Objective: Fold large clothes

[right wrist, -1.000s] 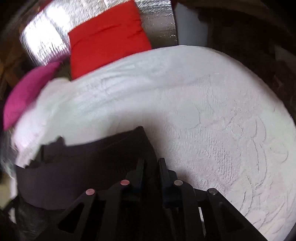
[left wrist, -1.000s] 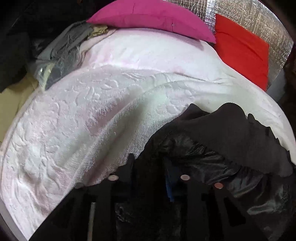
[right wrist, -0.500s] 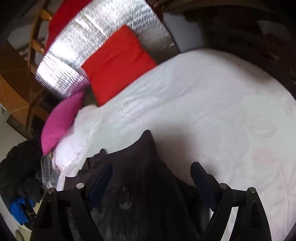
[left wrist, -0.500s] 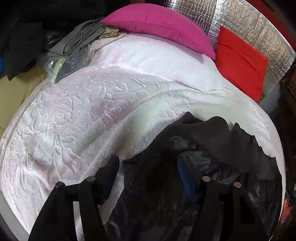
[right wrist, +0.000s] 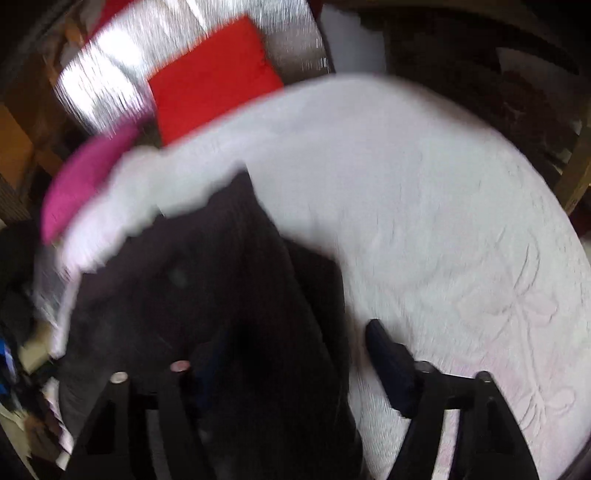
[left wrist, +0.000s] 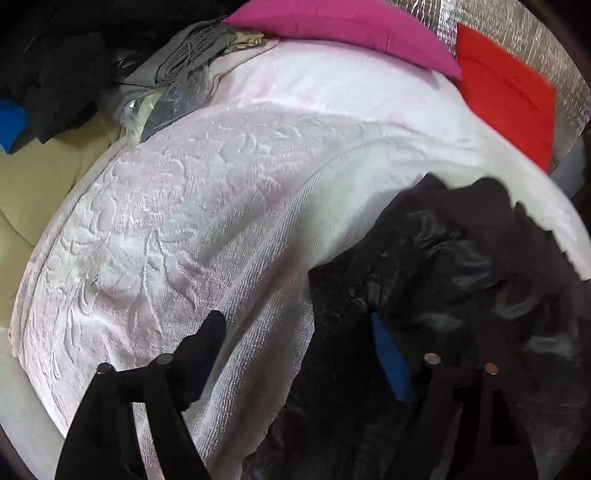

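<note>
We see the black garment (left wrist: 443, 280) bunched at the near bed (left wrist: 221, 206) edge, wide embossed white bedspread free beyond up to pink pillow (left wrist: 340, 26) and red cushion (left wrist: 509, 103). Left claw (left wrist: 299, 343) opening, released, straddling glossy fabric edge; right claw (right wrist: 288, 343) closing, ribbed dark cloth between fingers, not yet pinched.

A magenta pillow (left wrist: 343, 33) and a red cushion (left wrist: 506, 107) are lying at the head of the white embossed bedspread (left wrist: 192, 206). Grey folded fabric (left wrist: 184, 55) is sitting beside the pillow
</note>
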`<state>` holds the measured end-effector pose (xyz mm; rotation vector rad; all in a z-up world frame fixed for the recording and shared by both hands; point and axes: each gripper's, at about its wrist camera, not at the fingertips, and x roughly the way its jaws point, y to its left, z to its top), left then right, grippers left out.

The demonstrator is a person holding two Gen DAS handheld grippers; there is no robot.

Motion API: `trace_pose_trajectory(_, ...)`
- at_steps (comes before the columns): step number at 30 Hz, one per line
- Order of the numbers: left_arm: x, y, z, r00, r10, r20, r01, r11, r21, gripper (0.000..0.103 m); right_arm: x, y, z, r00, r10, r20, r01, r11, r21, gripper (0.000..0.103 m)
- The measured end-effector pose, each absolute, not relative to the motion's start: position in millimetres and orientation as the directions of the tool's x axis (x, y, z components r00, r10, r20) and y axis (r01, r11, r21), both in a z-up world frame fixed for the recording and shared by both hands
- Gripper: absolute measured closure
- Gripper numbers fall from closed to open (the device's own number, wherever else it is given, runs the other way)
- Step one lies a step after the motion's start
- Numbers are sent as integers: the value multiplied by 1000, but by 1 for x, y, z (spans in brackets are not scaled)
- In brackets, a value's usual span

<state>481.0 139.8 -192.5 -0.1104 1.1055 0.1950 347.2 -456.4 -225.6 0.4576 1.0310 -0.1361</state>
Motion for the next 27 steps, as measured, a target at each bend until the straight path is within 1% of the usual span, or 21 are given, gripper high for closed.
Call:
trace_pose_trajectory(2,482,136,-192,434,118,-893,-202,979,31,21,352,-451,-230,508,75,-858,315,911,266,36)
trace_pose_trajectory(5,483,138,-185,442,110,-890,-208,978,17,21,350,-451,-213,539,29,-842,336,909,247,36)
trace_pose_trajectory(7,482,141,-179,455,91,-886,-216,976,-11,21,345,-447,-196,596,19,-803,322,910,260,36)
trace_pose_trajectory(10,479,144,-165,490,73,-869,-227,973,-47,21,340,-431,-164,703,6,-711,261,928,266,36)
trace_pose_trajectory(13,480,147,-157,515,54,-855,-225,972,-74,21,344,-410,-149,751,62,-657,184,936,300,36)
trace_pose_trajectory(14,481,148,-157,519,52,-853,-225,971,-78,21,346,-406,-149,753,109,-649,153,930,333,36)
trace_pose_trajectory(15,482,151,-158,516,49,-855,-226,971,-81,21,351,-400,-152,742,185,-644,107,916,387,36)
trace_pose_trajectory(17,484,156,-159,509,32,-860,-235,966,-103,21,359,-390,-158,719,253,-648,73,899,432,36)
trace_pose_trajectory(21,493,166,-156,532,-56,-845,-242,946,-215,21,370,-369,-170,674,292,-678,44,901,432,36)
trace_pose_trajectory(23,500,165,-151,556,-125,-822,-208,937,-282,24,378,-365,-182,632,280,-723,70,908,413,36)
trace_pose_trajectory(25,507,160,-148,582,-186,-792,-170,924,-342,35,377,-365,-194,611,283,-739,92,902,422,36)
trace_pose_trajectory(26,513,154,-149,580,-204,-789,-155,923,-352,47,378,-364,-197,611,278,-742,96,904,417,35)
trace_pose_trajectory(27,522,147,-153,561,-225,-797,-141,923,-359,56,378,-363,-197,611,274,-743,92,907,411,35)
